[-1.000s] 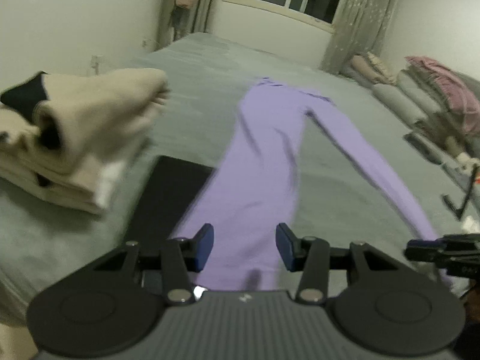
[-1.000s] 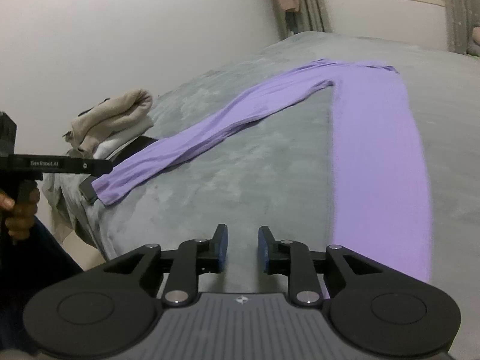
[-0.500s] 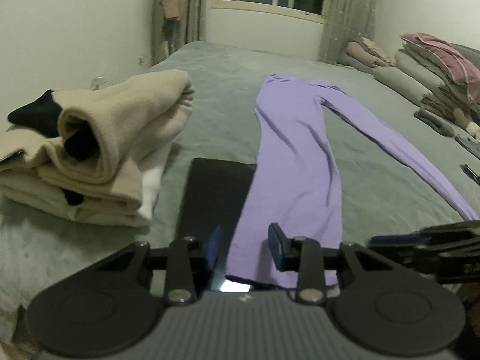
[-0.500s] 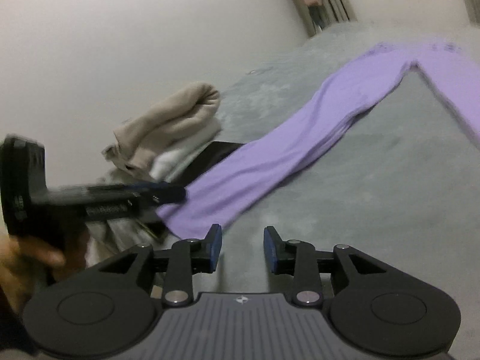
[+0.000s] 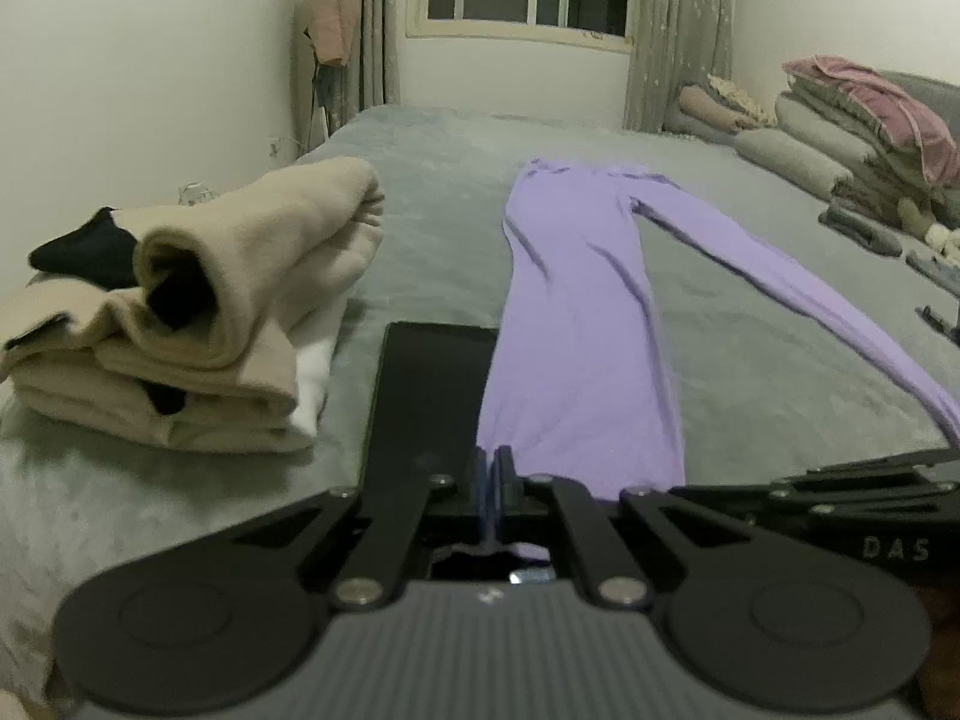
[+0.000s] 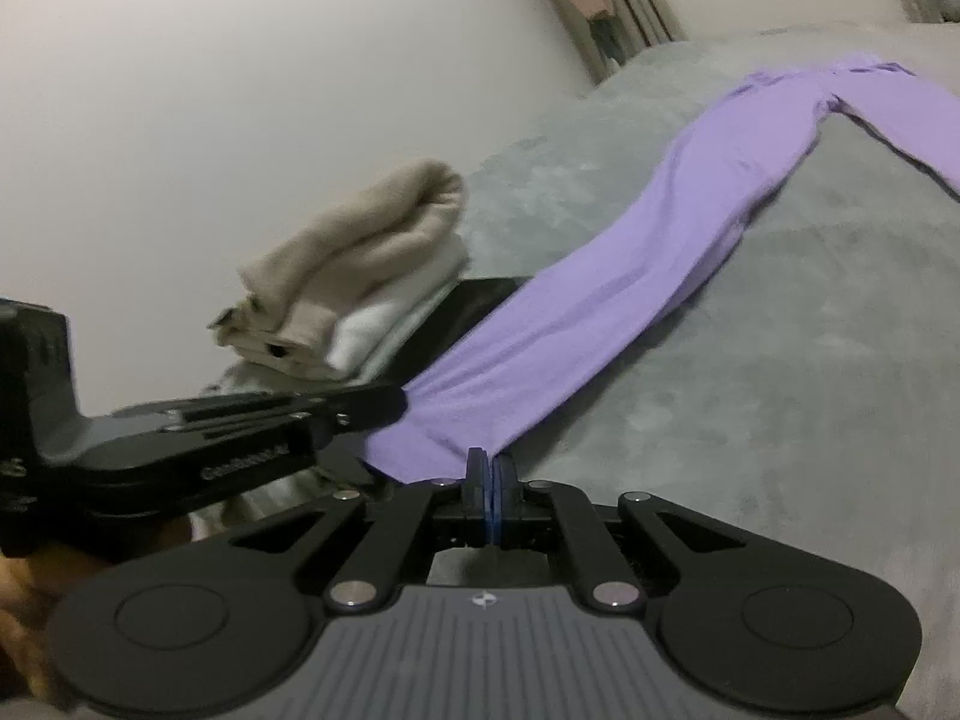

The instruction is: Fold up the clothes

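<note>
Purple leggings [image 5: 576,324] lie flat on the grey bed [image 5: 432,240], waist far, legs spread toward me; they also show in the right wrist view [image 6: 600,300]. My left gripper [image 5: 493,468] is shut on the left corner of the near leg's hem. My right gripper [image 6: 492,480] is shut on the right corner of the same hem. The left gripper shows in the right wrist view [image 6: 360,408] beside it. The right gripper's fingers [image 5: 840,492] show at the lower right of the left wrist view.
A stack of folded beige and white clothes [image 5: 198,312] sits at the bed's left edge, also in the right wrist view [image 6: 360,276]. A flat black board [image 5: 426,390] lies under the hem's left side. Pillows and blankets [image 5: 840,126] pile at the right.
Both grippers moved in to the hem of the near leg and shut on it; a second ago both were open and apart from the cloth.
</note>
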{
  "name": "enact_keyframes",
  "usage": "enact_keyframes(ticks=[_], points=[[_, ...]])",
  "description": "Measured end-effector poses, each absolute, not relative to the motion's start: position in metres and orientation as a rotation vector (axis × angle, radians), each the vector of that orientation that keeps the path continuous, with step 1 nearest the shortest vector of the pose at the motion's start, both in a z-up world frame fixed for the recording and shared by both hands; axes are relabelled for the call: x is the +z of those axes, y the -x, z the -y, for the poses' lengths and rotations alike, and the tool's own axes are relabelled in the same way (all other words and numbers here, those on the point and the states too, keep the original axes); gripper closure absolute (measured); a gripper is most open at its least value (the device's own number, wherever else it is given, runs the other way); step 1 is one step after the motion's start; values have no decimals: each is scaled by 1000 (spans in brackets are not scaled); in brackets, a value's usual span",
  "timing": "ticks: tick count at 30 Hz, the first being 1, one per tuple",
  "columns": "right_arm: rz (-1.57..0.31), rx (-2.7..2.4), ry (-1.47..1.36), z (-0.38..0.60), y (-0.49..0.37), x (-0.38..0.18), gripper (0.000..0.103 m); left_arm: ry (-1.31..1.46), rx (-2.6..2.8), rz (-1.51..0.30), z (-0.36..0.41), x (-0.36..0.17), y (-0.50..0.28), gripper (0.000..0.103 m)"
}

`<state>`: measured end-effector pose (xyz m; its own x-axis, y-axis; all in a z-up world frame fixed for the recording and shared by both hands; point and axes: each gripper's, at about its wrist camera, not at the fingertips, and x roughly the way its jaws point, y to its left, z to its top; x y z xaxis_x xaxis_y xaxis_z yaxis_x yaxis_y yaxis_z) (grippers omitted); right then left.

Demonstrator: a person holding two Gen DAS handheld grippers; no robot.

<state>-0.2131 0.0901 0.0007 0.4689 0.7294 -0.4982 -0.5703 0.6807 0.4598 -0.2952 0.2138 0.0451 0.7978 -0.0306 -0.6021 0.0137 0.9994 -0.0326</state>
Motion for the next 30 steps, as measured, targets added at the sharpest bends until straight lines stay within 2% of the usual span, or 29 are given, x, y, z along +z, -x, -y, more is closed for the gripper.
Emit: enact_keyframes(ticks=[7,14,19,23,25,27,30], points=[[-757,792,-265,-90,221,-1,99,34,15,-647,-220,43,300,102],[-748,804,-421,-79,226,-4,99,32,51,-628,-224,45,302,102],[-813,767,-387,-87,226,-14,99,5,66,-640,-222,39,299,101],[-817,809,-344,-88,223,-9,93,13,67,-643,-226,40,300,96],[-768,800,-315,-77,219,1,81,33,65,-646,-231,42,301,94],[-720,751,-275,-65,211,10,74,52,68,-644,-236,44,302,91],[-691,673,-236,-47,193,19,73,58,62,-627,-239,49,304,82]])
